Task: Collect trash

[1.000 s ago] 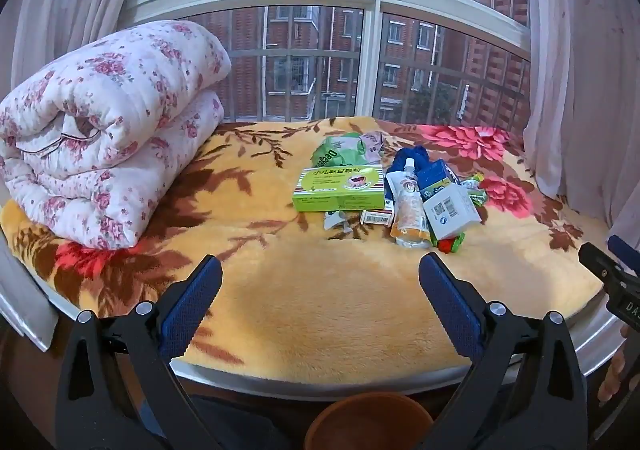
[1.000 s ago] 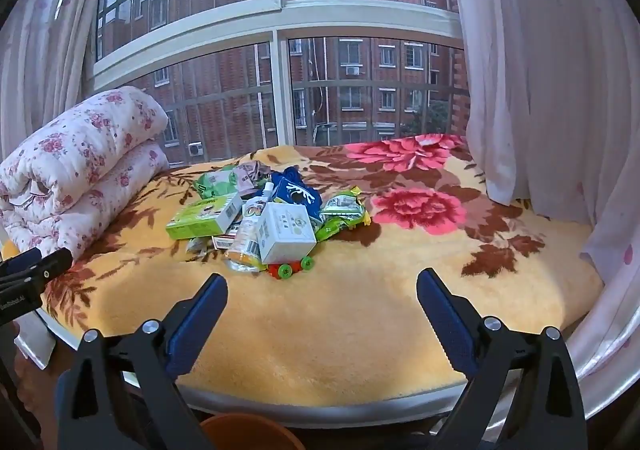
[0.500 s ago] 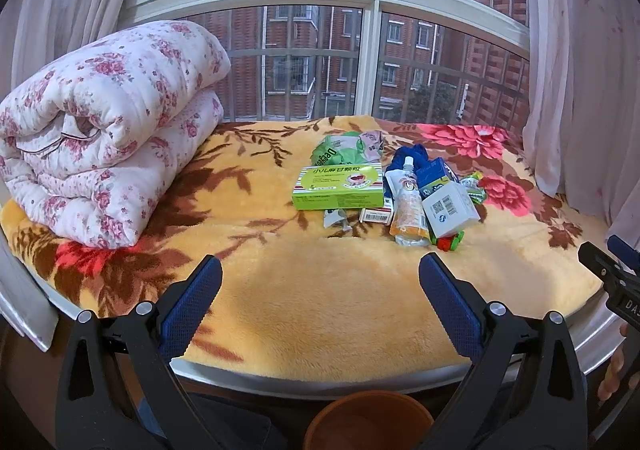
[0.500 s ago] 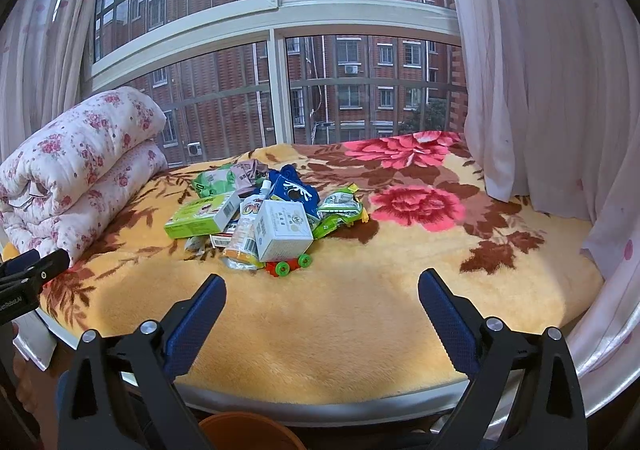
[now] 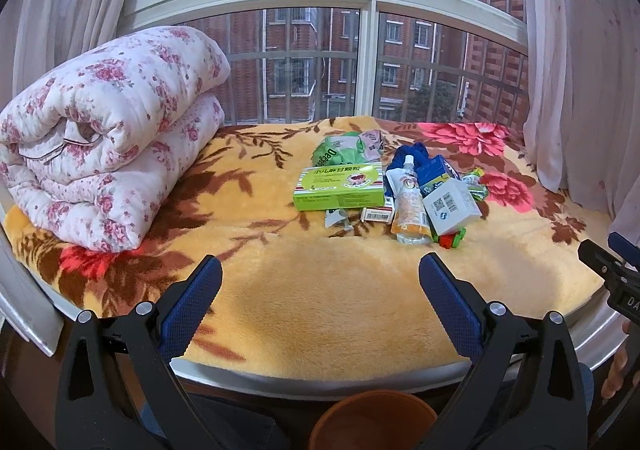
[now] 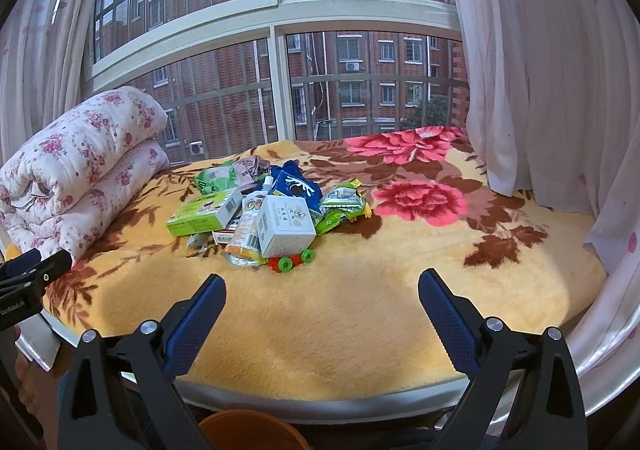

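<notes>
Task status: not started, judging from the layout. No item is gripped, and every piece of trash lies in one pile on the yellow floral blanket (image 5: 320, 290) of the window ledge.

Left to right:

1. A rolled floral quilt (image 5: 108, 154) rests at the left end of the blanket, well apart from the pile. It is not judged to be trash.
2. Left gripper (image 5: 320, 302): fingers spread wide, nothing between them, hovering near the front edge of the ledge.
3. Trash pile (image 5: 392, 190), centre-right of the blanket:
   - green box (image 5: 340, 188) at the left edge;
   - crumpled green wrapper (image 5: 340, 148) behind it;
   - orange drink pouch (image 5: 408, 210) lying flat;
   - white carton (image 5: 450, 204) leaning against the pouch;
   - blue packaging (image 6: 294, 186) at the back;
   - green snack packets (image 6: 344, 206) at the right edge;
   - small red toy with green wheels (image 6: 290, 262) at the front.
4. Right gripper (image 6: 320, 302): fingers spread wide, empty.

Containers: a brown round bin (image 5: 372, 422) stands below the ledge, near the grippers. Only its rim is visible; its contents cannot be determined.

Remaining: transfer every item of the pile into the bin.
</notes>
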Available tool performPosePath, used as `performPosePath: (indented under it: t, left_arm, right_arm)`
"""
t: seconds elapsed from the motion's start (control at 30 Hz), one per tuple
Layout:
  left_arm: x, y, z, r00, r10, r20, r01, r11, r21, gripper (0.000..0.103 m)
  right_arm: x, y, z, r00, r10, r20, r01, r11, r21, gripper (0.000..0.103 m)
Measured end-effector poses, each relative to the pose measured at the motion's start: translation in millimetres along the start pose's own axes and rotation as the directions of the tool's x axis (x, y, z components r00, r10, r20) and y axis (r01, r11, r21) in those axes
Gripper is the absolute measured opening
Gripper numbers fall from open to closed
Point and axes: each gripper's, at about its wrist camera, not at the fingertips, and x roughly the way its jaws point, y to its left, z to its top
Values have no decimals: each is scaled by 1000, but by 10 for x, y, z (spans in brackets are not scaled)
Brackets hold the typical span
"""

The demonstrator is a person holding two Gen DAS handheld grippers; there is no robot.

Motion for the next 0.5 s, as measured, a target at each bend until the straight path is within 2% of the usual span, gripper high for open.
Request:
performPosePath:
  t: [0.5]
  left_arm:
    - [5,-41,-27,1000,1,-1,-1,1000,9,96]
  right_arm:
    - [10,11,-16,1000,6,-6,-6,1000,-2,95]
